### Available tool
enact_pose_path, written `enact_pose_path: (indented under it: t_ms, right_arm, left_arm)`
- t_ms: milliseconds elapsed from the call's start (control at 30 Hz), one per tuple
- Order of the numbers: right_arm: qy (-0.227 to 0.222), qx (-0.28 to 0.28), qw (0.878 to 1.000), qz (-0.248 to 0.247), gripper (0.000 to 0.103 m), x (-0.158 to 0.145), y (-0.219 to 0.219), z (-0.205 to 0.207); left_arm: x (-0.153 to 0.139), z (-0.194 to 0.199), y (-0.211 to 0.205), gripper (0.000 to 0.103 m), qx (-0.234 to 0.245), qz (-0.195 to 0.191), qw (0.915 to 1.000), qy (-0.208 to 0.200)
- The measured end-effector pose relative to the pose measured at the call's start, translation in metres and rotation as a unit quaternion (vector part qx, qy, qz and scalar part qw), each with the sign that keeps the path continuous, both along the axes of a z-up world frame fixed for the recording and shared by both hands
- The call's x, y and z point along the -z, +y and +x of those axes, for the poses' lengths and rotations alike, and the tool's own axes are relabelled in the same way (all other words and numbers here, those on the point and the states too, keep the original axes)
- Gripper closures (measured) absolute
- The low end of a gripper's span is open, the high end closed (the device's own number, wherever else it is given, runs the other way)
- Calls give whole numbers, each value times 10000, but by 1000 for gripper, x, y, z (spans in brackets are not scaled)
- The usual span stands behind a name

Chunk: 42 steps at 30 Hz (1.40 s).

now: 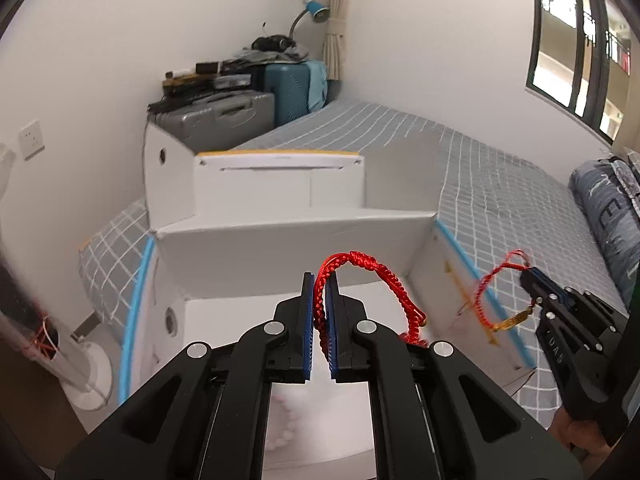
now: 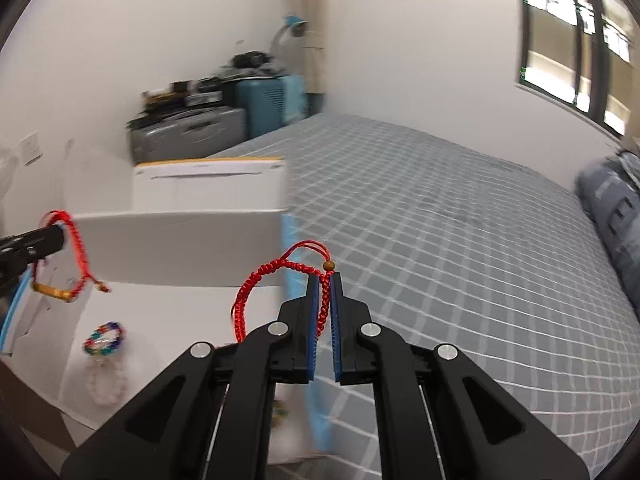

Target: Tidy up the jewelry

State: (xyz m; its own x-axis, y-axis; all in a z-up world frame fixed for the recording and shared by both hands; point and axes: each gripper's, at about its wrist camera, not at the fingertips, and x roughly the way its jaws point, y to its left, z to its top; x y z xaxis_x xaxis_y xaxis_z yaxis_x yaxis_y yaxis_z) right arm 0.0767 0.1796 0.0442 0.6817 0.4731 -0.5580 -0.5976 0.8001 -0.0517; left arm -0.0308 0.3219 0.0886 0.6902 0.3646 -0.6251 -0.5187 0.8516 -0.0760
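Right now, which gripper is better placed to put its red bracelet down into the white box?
Left. The left gripper holds its red bracelet directly over the white box floor. The right gripper, with its own red cord bracelet, hangs beside the box, over the checked bedsheet.

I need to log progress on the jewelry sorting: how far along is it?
Done: a multicoloured beaded bracelet and a pale pink beaded bracelet already lie inside the white cardboard box. In hand: the left gripper is shut on a red braided cord bracelet, and the right gripper is shut on a second red braided bracelet with a wooden bead, beside the box. Left: both still need setting down.
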Motion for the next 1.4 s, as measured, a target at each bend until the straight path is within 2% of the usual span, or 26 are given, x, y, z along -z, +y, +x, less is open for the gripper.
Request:
enact_pose_path:
  t_ms: [133,333,433,533,867,900,933,967,1000,1033,1100,1133,1200,1267,1400]
  right_arm:
    - [292,-230,9990,-236,98,15,30,-4]
    - [1056,-253,9920,-645,98,40,58,-1]
    - [1289,-247,9880,-813,98,47,65,3]
    - [1525,-291,9834,-943,98,53,71,4]
    - [1688,-250,9816,-852,95,53,70,5]
    - [1666,-240,9826,-783,85,51,69,5]
    - [1593,-212,9846,-693,69,48,67,4]
    - [1516,-208,9864,-608,63,45,66,2]
    - [1422,-220,9882,-525,54,41,64,0]
    - [1359,-226,9894,-467,51,37,63,-3]
    - [1336,-244,9901,-363,45,31,60,-4]
    - [1325,-254,9903,-318,40,29,59,-5]
    - [1222,-281,9919,-195,37,20,54,-9]
    - [1060,-301,9939,-103,32,12,49,-15]
    - [851,-266,9960,33,25,1,35,-24]
  left_arm:
    - [14,-9,15,98,-134,-109,9997,185]
    - [40,-5,31,97,-428,-286,9953,821]
    - [52,-2,38,97,-443,-539,9914,1104]
    - [58,0,41,97,-355,-657,9902,1183]
    - [67,-1,47,95,-486,-750,9872,1319]
    - [67,-2,47,93,-486,-752,9872,1324]
    - [66,-1,47,83,-496,-742,9871,1328]
    - [64,-1,47,72,-529,-691,9874,1319]
    - [64,-1,45,66,-556,-626,9879,1307]
    - [59,-3,43,55,-603,-508,9889,1257]
    - [53,-6,42,43,-657,-426,9903,1152]
    - [51,-8,41,38,-662,-400,9907,1122]
    - [45,-12,39,31,-679,-297,9916,1058]
    - [40,-17,37,20,-688,-236,9926,971]
    - [31,-27,31,16,-693,-231,9937,848]
